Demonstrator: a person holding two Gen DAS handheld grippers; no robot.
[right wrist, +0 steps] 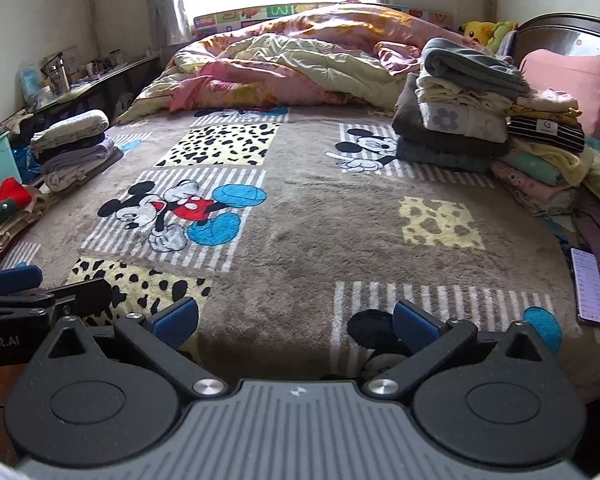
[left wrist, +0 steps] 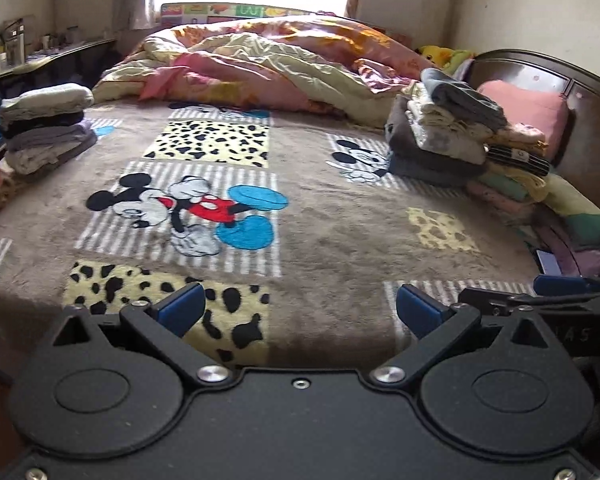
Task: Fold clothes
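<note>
My left gripper point(left wrist: 300, 312) is open and empty, low over the near edge of the Mickey Mouse blanket point(left wrist: 324, 216). My right gripper point(right wrist: 296, 320) is also open and empty, beside it over the same blanket point(right wrist: 320, 220). A stack of folded clothes point(left wrist: 46, 128) sits at the bed's left edge, also in the right wrist view point(right wrist: 74, 148). A taller pile of folded clothes point(left wrist: 452, 132) stands at the right near the headboard, also in the right wrist view point(right wrist: 464, 120). No loose garment lies between the fingers.
A crumpled pink and yellow duvet point(right wrist: 300, 60) fills the far end of the bed. A phone point(right wrist: 590, 286) lies at the right edge. A pink pillow point(right wrist: 568, 80) leans on the dark headboard. Red and beige clothes point(right wrist: 4, 216) lie at the left. A cluttered desk point(right wrist: 76, 84) stands far left.
</note>
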